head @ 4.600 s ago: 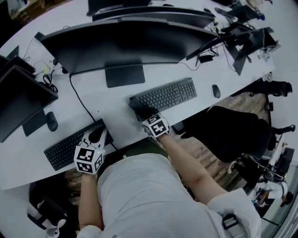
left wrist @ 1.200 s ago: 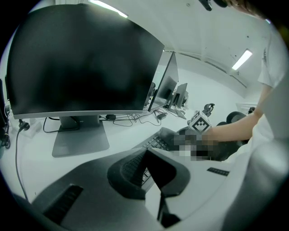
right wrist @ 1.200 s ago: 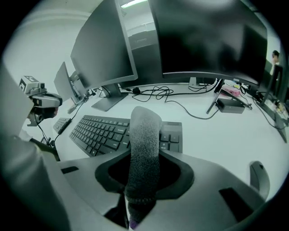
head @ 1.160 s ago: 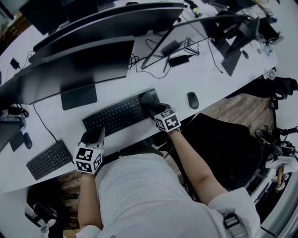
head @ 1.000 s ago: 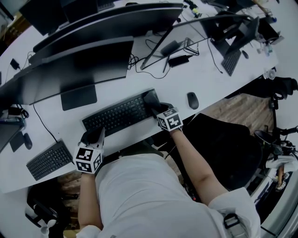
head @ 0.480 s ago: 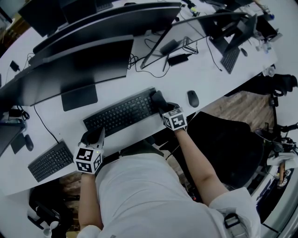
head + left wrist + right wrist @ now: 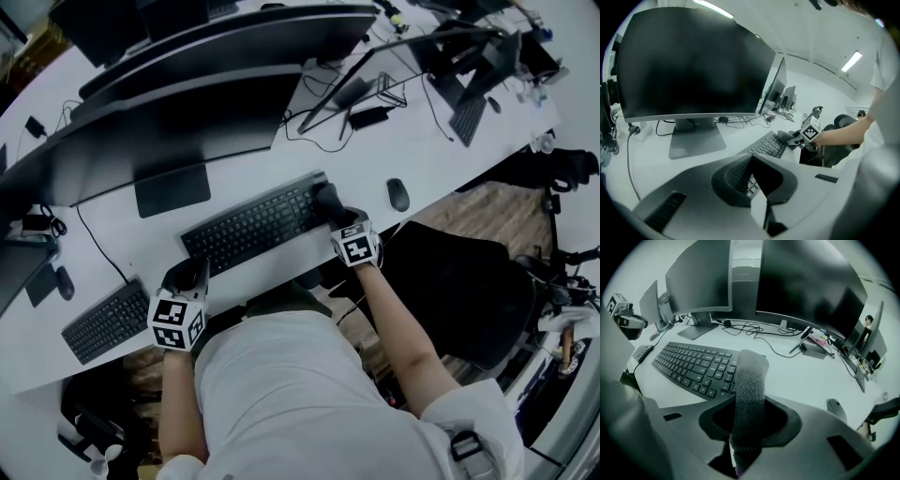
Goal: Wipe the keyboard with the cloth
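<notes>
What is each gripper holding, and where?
Right gripper: grey fuzzy cloth, pinched at its near end. Left gripper: nothing, jaws together.

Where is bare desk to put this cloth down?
The white desk is bare right of the black oval mouse and along the front of the long black keyboard. Behind it, loose black cables and the grey monitor base crowd things.

left gripper (image 7: 753, 164): fingers closed together | keyboard (image 7: 769, 145) on table (image 7: 647, 164); monitor (image 7: 689, 61) standing behind it | right gripper (image 7: 794, 139) at keyboard's far end
</notes>
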`<state>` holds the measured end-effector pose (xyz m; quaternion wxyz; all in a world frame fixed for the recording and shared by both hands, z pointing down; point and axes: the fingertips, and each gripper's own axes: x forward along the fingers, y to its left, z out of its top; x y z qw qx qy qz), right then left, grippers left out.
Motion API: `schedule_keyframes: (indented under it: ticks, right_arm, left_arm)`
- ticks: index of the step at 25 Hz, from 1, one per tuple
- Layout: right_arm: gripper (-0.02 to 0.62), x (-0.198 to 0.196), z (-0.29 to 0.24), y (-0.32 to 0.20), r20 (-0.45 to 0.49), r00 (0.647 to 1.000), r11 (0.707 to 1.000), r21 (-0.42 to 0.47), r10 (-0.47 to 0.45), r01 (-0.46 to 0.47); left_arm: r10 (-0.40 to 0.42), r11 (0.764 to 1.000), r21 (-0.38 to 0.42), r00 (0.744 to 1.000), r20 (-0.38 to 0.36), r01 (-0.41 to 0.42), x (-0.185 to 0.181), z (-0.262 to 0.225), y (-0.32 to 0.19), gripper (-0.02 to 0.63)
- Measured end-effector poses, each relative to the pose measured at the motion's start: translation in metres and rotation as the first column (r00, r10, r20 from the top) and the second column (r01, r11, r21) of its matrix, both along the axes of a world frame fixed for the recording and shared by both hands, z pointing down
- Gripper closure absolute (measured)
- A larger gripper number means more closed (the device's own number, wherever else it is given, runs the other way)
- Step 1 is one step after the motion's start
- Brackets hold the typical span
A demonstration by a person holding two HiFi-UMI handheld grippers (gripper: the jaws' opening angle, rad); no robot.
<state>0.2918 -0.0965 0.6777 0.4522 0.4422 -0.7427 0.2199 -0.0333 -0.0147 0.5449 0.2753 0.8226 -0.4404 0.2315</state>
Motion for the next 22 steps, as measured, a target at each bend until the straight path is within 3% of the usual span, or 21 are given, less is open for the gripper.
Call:
schedule_keyframes:
  ticks: [22]
  right_arm:
    - [0.466, -0.086, 0.002, 0.043, -0.073, 0.997, 0.999, -0.026, -0.02, 0.019]
  left_arm:
    - [-0.007, 1.0, -0.026, 1.0, -0.003, 0.007, -0.092, 0.002, 0.042, 0.604]
